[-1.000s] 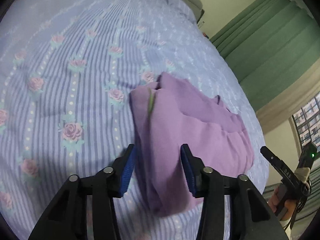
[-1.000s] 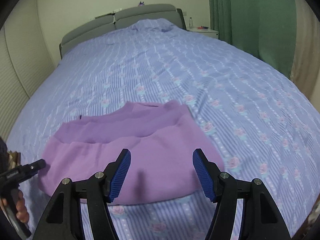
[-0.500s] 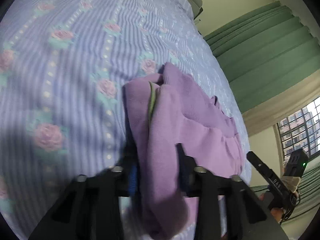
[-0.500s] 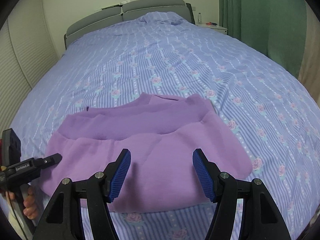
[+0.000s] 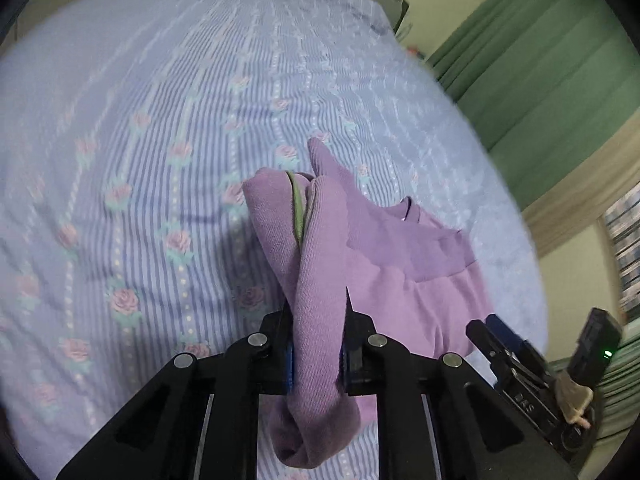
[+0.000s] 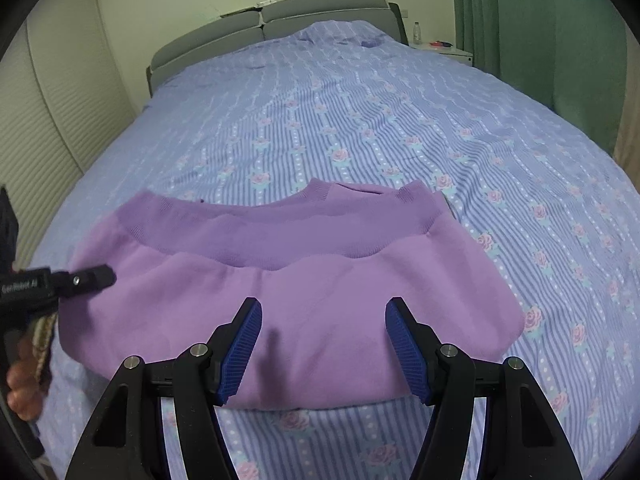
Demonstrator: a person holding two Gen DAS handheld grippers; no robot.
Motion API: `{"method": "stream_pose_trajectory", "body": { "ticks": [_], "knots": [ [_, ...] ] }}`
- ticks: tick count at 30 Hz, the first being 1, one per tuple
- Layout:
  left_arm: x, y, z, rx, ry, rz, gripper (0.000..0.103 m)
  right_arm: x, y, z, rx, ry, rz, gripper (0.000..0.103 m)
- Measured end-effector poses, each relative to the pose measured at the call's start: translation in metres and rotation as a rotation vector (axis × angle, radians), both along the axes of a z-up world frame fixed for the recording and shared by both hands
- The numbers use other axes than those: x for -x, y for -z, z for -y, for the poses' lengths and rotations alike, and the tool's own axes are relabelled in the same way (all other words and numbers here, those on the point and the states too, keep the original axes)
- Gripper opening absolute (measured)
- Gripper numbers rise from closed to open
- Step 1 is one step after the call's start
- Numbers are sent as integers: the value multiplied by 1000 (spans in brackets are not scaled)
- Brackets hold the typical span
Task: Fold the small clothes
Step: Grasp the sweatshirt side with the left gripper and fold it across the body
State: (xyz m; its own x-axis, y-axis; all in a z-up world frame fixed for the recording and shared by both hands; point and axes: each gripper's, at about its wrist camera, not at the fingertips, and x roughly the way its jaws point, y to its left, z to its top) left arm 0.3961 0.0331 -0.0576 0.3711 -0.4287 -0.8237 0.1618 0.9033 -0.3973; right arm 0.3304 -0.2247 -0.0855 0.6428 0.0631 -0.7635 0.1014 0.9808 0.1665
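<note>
Purple sweater (image 6: 304, 288) folded on the flowered bed (image 6: 360, 120). Left claw (image 5: 316, 354) closing on its bunched edge, lifted clear. Right claw (image 6: 323, 350) gaping wide, empty, over the near hem.

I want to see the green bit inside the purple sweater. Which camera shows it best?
The left wrist view. There the left gripper pinches a lifted edge of the purple sweater, baring the green strip in the fold. In the right wrist view the sweater lies flat and no green shows.
</note>
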Motion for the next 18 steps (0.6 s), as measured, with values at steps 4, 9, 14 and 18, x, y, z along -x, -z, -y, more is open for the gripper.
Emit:
{"method": "stream_pose_trajectory", "body": {
  "ticks": [4, 9, 14, 18],
  "knots": [
    [-5, -31, 40, -134, 14, -3, 17, -1, -8, 4, -34, -54, 10, 65],
    [-13, -59, 72, -153, 13, -4, 17, -23, 7, -10, -94, -206, -57, 53],
    [-16, -61, 112, -190, 38, -39, 17, -37, 36, -17, -207, -247, -128, 23],
    [-8, -60, 142, -252, 69, -16, 17, -46, 52, -11, -275, -261, -183, 23]
  ]
}}
